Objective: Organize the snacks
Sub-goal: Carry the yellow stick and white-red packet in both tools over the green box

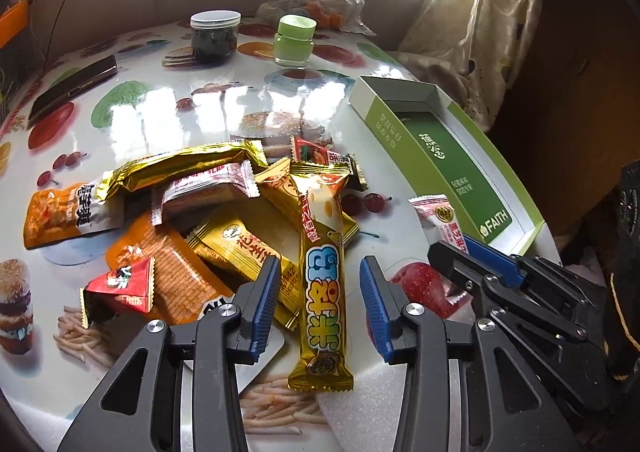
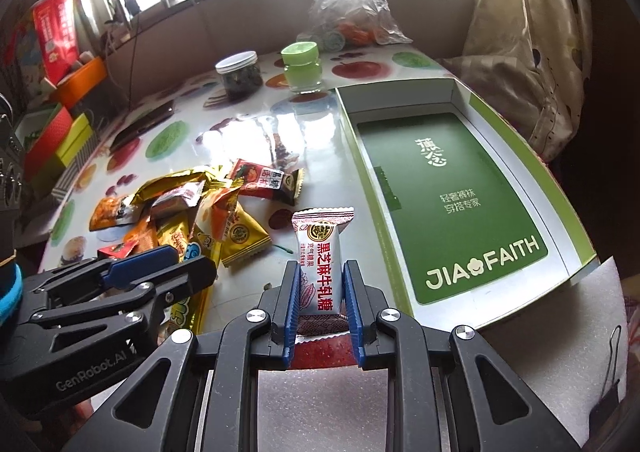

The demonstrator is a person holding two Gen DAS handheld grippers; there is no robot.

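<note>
Right gripper clamps white nougat packet; carry it toward 2 o'clock, release over green box; left gripper gapes, straddling gold bar

Snack pile: loose heap of gold, orange and red wrapped packets, overlapping, on the fruit-print table. Long gold bar lies lengthwise on the pile's near edge, flat, yellow-blue lettering up. White-and-red nougat packet upright, pinched at its sides in the right tool, just left of the green-and-white box. Box open, interior bare.
</note>
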